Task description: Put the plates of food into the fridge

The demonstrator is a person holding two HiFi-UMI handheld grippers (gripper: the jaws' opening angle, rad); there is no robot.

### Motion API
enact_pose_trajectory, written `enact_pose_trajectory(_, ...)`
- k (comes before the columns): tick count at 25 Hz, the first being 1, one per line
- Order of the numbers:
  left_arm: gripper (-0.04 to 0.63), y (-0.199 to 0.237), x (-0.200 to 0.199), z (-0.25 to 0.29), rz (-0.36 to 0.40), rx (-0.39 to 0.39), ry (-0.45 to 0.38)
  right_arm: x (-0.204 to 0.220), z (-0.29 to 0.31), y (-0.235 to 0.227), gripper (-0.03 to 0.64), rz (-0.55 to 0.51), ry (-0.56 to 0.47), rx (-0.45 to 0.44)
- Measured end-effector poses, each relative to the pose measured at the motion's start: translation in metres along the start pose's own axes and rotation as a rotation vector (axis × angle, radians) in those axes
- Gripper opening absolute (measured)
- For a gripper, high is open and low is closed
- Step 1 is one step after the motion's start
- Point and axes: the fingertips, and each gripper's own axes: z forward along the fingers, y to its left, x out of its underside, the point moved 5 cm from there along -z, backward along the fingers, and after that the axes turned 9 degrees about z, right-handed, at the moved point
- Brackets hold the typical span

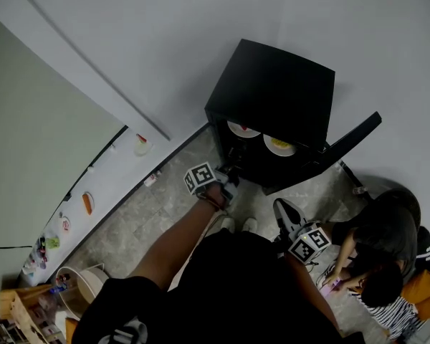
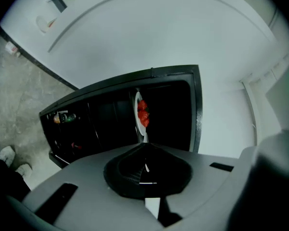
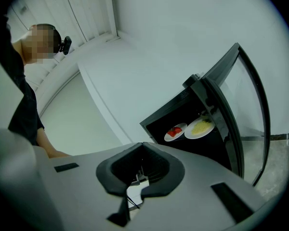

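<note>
Head view, with both gripper views. A white wall (image 1: 165,34) meets a grey stone floor (image 1: 150,206). Against the wall stands a black fridge (image 1: 272,92), its door (image 1: 355,136) swung wide to the right, so that the dark interior faces the camera. The person wearing the camera fills the lower part of the head view in dark clothing, with white shoes (image 1: 233,224) just short of the fridge. A second person (image 1: 383,249) crouches on the floor at the lower right, below the door.

The left gripper (image 1: 228,176) is held out on a bare forearm and lies close to the lower left front of the fridge. In the left gripper view its jaws are drawn together with nothing between them (image 2: 145,170), and the fridge (image 2: 197,109) stands ahead of them. The right gripper (image 1: 279,205) hangs nearer the body, to the right of the shoes and apart from the fridge. In the right gripper view its jaws also look drawn together and empty (image 3: 137,179).

Both plates of food already rest inside the fridge, side by side on one shelf in the upper part of the opening. The red-food plate (image 1: 244,129) lies on the left and the yellow-food plate (image 1: 279,145) just beside it on the right. The right gripper view shows both from the side: red-food plate (image 3: 175,132), yellow-food plate (image 3: 200,127). The left gripper view shows the red-food plate (image 2: 140,114) nearly edge-on. Small bottles (image 2: 62,117) sit in the door's inner rack.
</note>
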Motion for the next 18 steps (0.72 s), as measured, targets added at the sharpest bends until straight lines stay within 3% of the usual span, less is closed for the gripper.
enact_pose_trajectory(5,0.023,-0.032,0.017,-0.019,0.161,0.052,0.032,0.004,0.002,0.004,0.025,-0.003,0.014,-0.013)
enact_pose_trajectory(9,0.023,-0.062,0.038,-0.037,0.326,0.127,0.119,0.008,0.004,0.007,0.025,-0.007,0.028,-0.025)
enact_pose_trajectory(14,0.023,-0.094,0.059,-0.063,0.65,0.179,0.201,0.011,0.004,0.009,0.025,-0.035,0.049,-0.021)
enact_pose_trajectory(18,0.023,-0.111,0.067,-0.082,0.833,0.193,0.194,0.015,0.003,0.012,0.025,-0.035,0.057,-0.018)
